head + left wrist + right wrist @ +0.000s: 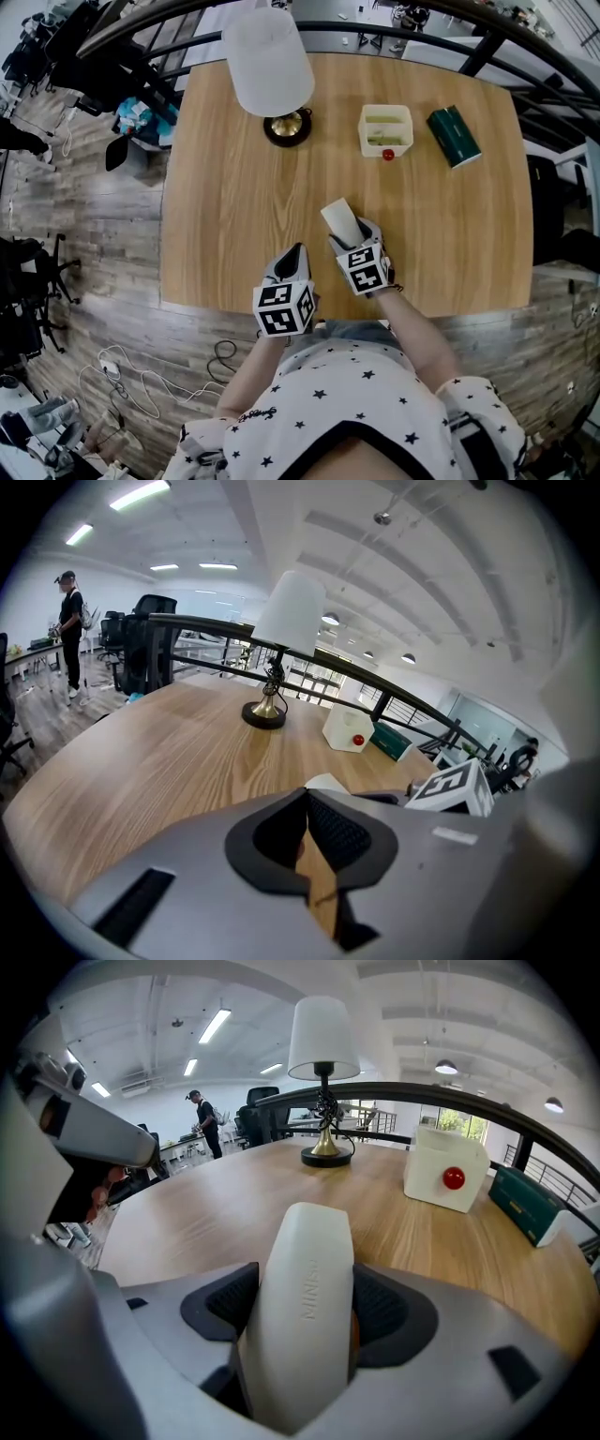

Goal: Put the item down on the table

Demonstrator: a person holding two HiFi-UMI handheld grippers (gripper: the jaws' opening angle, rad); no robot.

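Office; wood table. R gripper clamps white case over the near edge, mid-span; case not yet set down. L gripper: jaws together, empty. Lowering and release remain.

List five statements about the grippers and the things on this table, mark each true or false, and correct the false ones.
1. The right gripper is shut on the white item. True.
2. The left gripper holds the red ball. False: its jaws are together on nothing, and the ball sits beside the white box.
3. The white item lies flat on the table. False: it is clamped between the right gripper's jaws.
4. In the head view, the lamp stands left of the white box. True.
5. The green box sits inside the white box. False: it lies on the table, apart from the white box and to its right in the head view.
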